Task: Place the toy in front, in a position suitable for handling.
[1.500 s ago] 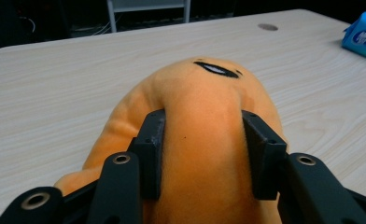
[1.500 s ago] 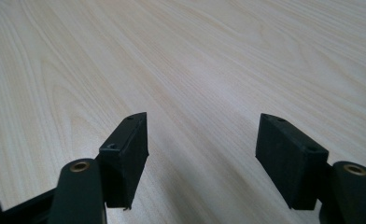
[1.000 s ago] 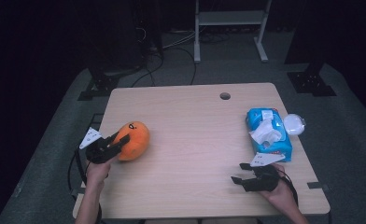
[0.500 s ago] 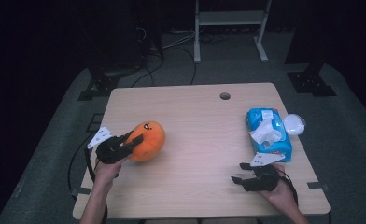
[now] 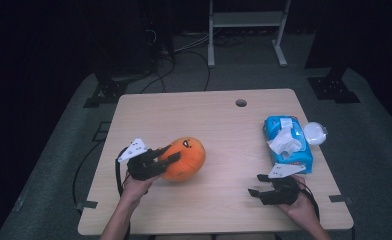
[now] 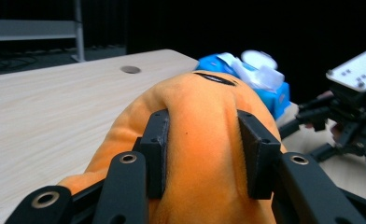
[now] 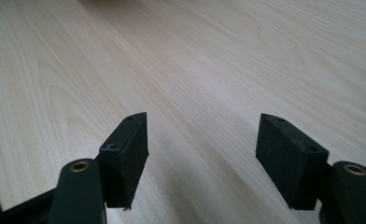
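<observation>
An orange plush toy (image 5: pixel 186 158) with a small dark face mark is held over the left half of the wooden table (image 5: pixel 204 117). My left gripper (image 5: pixel 170 158) is shut on the plush toy (image 6: pixel 204 140), and both pads (image 6: pixel 157 149) press dents into its soft body. My right gripper (image 5: pixel 256 186) rests low on the table near the front right, with its jaws wide apart and only bare wood between them (image 7: pixel 202 158). In the left gripper view the right gripper (image 6: pixel 321 126) shows at the far right.
A blue pack of wet wipes (image 5: pixel 287 142) with a white sheet pulled up lies at the table's right edge, a round white lid (image 5: pixel 314 133) beside it. A cable hole (image 5: pixel 241 102) is near the far edge. Dark floor, cables and a metal rack lie beyond.
My left gripper has carried the orange plush toy to the right, toward the table's middle, slightly higher. The right gripper has stayed in place.
</observation>
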`<state>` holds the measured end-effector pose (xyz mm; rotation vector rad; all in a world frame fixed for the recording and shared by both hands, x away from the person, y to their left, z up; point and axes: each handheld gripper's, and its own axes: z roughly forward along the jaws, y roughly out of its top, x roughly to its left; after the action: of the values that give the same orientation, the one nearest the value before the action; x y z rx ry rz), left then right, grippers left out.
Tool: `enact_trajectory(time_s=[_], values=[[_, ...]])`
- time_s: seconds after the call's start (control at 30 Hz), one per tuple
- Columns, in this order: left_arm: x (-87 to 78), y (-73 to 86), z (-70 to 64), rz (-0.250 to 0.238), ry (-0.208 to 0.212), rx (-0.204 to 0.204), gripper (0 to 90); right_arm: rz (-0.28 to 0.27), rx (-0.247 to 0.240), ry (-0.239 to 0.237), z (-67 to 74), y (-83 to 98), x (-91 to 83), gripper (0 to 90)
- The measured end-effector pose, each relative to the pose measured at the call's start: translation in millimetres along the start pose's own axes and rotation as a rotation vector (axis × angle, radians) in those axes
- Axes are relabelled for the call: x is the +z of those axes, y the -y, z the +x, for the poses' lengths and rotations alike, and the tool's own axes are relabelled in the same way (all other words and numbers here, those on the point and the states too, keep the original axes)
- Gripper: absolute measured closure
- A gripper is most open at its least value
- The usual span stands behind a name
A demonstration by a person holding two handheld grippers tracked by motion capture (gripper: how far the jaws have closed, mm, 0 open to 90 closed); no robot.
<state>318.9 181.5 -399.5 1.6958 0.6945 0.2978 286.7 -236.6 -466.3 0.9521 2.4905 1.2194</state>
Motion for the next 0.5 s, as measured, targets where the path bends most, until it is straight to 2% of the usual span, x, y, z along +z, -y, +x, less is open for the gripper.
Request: enact_trajectory(time_s=[0.17, 0.37, 0.47, 0.5], values=[[12.8, 2.4, -11.2, 0.024, 0.037, 0.018, 59.5, -0.002, 0.003, 0.002, -0.3, 0.1, -0.7, 33.1], [35.2, 13.9, -24.5, 0.085, 0.077, 0.034, 59.4, -0.005, 0.004, 0.005, -0.4, 0.1, -1.4, 33.1], [46.4, 20.8, -32.8, 0.127, 0.092, 0.065, 58.9, -0.005, 0.002, 0.007, -0.7, 0.2, -1.9, 33.1], [46.4, 20.8, -32.8, 0.127, 0.092, 0.065, 58.7, -0.005, 0.002, 0.007, -0.7, 0.2, -1.9, 33.1]])
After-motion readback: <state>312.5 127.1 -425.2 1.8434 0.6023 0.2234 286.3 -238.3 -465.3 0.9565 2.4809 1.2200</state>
